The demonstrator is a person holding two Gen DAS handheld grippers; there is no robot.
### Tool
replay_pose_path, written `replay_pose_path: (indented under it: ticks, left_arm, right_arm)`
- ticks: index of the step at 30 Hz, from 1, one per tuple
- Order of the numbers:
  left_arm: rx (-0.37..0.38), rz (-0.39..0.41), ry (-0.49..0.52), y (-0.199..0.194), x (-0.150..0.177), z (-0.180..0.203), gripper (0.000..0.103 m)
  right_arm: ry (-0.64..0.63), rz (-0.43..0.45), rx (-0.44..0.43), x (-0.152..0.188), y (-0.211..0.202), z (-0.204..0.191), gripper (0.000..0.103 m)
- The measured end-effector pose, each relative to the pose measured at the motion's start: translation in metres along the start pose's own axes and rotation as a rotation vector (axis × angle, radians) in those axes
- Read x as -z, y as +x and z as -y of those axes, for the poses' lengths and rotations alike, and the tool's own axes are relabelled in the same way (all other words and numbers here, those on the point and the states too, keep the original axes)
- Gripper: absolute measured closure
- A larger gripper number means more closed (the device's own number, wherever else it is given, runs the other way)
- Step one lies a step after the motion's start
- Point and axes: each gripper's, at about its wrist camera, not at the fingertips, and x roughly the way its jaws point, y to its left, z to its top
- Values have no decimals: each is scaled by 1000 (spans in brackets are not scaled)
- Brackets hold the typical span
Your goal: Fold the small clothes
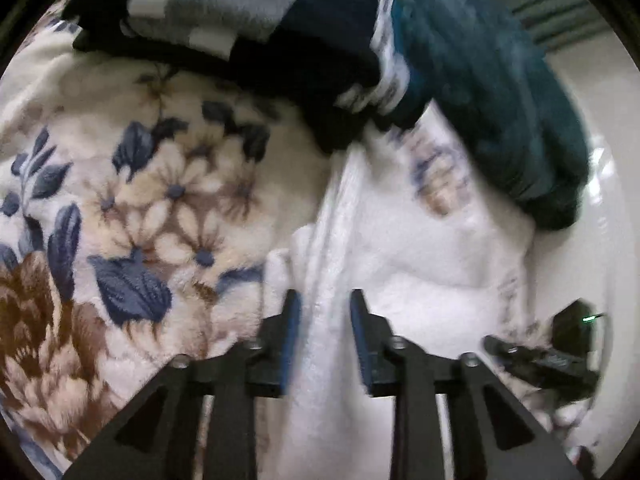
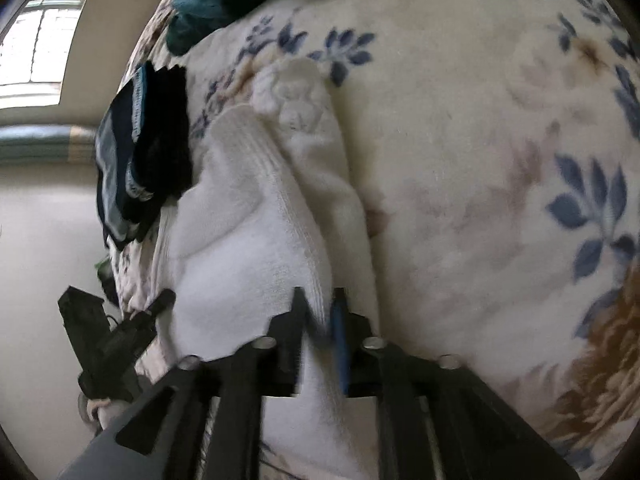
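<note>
A white fluffy garment (image 1: 400, 240) lies on a floral blanket (image 1: 140, 200). My left gripper (image 1: 325, 300) has an edge of the white cloth between its two fingers, with a narrow gap still showing. In the right wrist view the same white garment (image 2: 248, 220) runs toward me, and my right gripper (image 2: 318, 300) is shut on its near edge. The other gripper (image 2: 112, 336) shows at lower left of that view, and the right one shows at lower right of the left wrist view (image 1: 540, 356).
A dark navy and grey striped pile of clothes (image 1: 280, 20) and a teal garment (image 1: 500, 100) lie at the far side of the blanket. In the right wrist view the dark pile (image 2: 144, 152) sits left of the white garment. A window (image 2: 36, 40) is upper left.
</note>
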Motion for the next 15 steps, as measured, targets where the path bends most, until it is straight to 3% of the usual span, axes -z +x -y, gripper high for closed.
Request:
replay_pose_path:
  ticks: [1, 3, 8, 9, 15]
  left_arm:
    - [32, 15, -9, -9, 1, -3, 48]
    - [80, 27, -41, -14, 5, -17, 33]
    - [137, -131, -112, 26, 25, -41, 33]
    - [151, -147, -110, 34, 30, -40, 33]
    - [205, -159, -121, 45, 32, -36, 30]
  right_arm:
    - [-9, 1, -17, -1, -6, 2, 45]
    - [-14, -2, -47, -1, -9, 9, 38]
    - [3, -134, -135, 9, 26, 32, 37]
    - [3, -145, -155, 11, 30, 34, 32]
    - [-10, -197, -232, 16, 62, 26, 28]
